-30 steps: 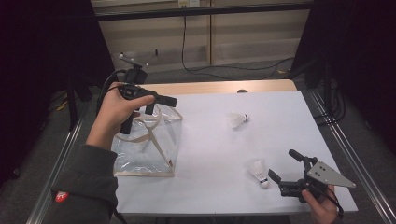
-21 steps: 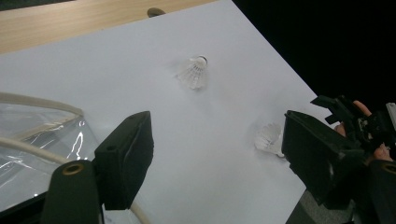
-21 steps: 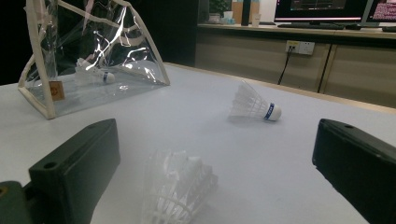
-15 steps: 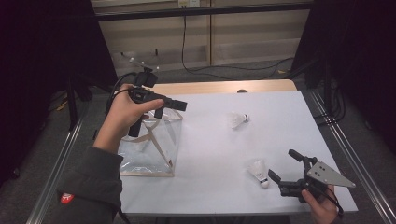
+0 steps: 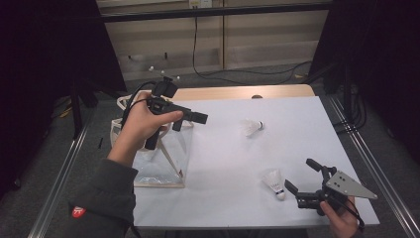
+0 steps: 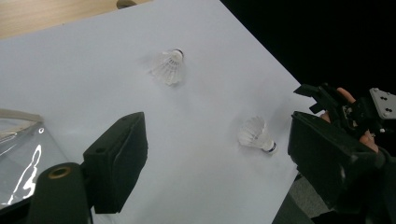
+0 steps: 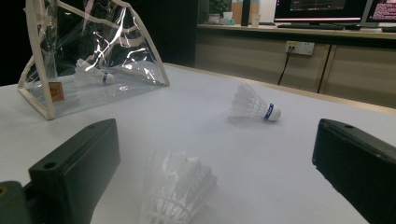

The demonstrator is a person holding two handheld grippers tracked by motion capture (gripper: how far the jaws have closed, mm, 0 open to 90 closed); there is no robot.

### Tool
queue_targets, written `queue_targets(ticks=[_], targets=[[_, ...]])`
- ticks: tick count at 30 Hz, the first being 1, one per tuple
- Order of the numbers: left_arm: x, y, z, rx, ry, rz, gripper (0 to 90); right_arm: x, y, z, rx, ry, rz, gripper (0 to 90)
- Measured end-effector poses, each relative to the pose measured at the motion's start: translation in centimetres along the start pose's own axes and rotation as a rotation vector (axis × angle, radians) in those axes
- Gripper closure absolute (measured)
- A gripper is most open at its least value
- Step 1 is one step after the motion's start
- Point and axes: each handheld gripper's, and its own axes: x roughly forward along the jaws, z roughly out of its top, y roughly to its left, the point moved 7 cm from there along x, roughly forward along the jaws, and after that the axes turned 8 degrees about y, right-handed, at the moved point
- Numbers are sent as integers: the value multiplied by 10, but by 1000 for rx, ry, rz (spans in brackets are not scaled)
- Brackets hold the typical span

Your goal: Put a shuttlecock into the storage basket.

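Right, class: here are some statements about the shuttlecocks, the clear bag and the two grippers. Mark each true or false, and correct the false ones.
1. One shuttlecock lies inside the clear bag. True.
2. Three shuttlecocks lie loose on the white table. False: two, the far shuttlecock and the near shuttlecock.
3. The left gripper grips a shuttlecock. False: its jaws have just been opening and nothing is between them.
4. The right gripper is open, beside the near shuttlecock. True.
5. The bag is of dark cloth. False: it is see-through plastic with pale edging.

Near shuttlecock (image 7: 175, 193) blurred, cut by frame bottom in right gripper view. Clear bag (image 6: 21, 154) cut at left edge in left gripper view.
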Motion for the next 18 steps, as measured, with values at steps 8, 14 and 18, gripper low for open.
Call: queue_targets(ticks=[8, 14, 18], targets=[[8, -5, -2, 9, 8, -16, 177, 0, 0, 0, -1, 0, 0, 5], [13, -7, -5, 14, 6, -30, 167, 0, 0, 0, 0, -1, 0, 5], [17, -10, -6, 22, 7, -38, 158, 0, 0, 0, -1, 1, 1, 5]])
